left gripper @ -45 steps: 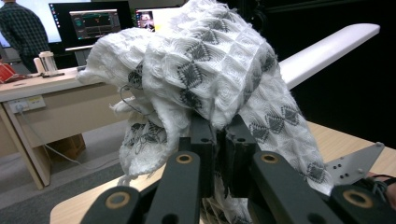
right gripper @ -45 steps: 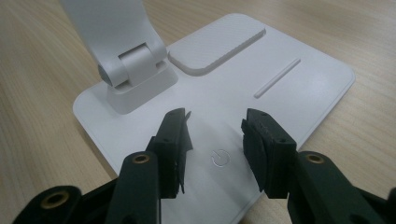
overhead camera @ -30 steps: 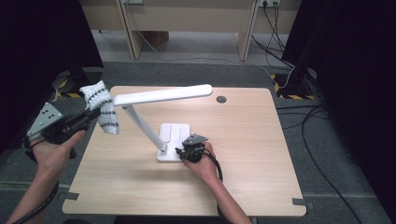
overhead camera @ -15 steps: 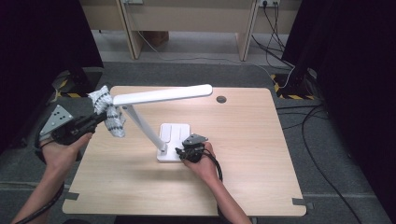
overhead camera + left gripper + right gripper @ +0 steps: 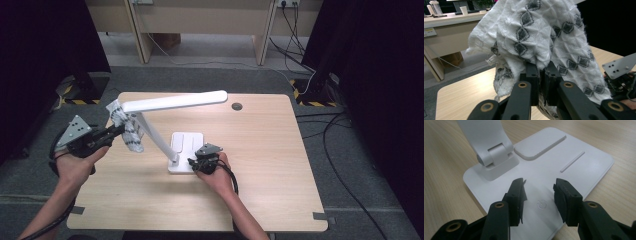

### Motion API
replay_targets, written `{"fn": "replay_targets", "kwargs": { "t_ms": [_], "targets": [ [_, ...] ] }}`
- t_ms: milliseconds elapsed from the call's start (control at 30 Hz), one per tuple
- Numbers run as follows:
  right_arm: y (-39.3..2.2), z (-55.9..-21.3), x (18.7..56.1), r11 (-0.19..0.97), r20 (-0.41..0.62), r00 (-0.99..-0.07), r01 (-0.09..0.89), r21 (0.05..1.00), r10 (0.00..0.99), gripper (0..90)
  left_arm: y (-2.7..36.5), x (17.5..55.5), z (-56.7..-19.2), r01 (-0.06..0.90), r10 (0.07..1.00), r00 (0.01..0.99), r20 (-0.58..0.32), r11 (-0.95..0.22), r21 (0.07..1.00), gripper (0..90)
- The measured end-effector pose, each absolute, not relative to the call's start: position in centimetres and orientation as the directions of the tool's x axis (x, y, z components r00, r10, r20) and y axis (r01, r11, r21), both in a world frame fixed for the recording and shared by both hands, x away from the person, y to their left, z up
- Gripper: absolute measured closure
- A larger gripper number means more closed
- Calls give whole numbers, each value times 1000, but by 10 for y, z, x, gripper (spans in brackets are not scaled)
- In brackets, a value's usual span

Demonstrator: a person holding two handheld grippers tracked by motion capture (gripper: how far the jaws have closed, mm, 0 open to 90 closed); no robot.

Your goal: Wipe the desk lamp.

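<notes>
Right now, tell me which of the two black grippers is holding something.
The left gripper: its jaws are shut on the white knitted cloth with grey diamonds. The right gripper stands open and empty over the white lamp base.

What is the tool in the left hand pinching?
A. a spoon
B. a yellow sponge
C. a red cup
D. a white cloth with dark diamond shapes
D: the left tool has its jaws shut on the white cloth with dark diamonds, and the high view shows that cloth hanging beside the arm of the white lamp.
</notes>
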State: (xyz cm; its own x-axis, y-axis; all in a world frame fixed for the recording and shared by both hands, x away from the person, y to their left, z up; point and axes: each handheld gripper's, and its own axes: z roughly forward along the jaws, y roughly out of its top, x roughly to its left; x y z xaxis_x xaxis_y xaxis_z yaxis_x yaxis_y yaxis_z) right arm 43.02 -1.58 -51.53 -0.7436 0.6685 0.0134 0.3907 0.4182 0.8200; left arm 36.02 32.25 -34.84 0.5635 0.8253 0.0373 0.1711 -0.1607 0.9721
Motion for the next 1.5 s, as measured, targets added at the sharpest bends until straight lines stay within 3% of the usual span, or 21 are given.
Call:
{"fn": "replay_targets", "kwargs": {
  "t_ms": [533, 1500],
  "targets": [
    [-16, -515, 430, 419, 13, -744, 391, 820, 669, 597, 309, 365, -345, 153, 800, 595, 85, -217, 964, 841],
    [-16, -515, 430, 420, 11, -744, 389, 820, 668, 596, 299, 368, -356, 181, 784, 617, 67, -224, 958, 841]
  ]
}}
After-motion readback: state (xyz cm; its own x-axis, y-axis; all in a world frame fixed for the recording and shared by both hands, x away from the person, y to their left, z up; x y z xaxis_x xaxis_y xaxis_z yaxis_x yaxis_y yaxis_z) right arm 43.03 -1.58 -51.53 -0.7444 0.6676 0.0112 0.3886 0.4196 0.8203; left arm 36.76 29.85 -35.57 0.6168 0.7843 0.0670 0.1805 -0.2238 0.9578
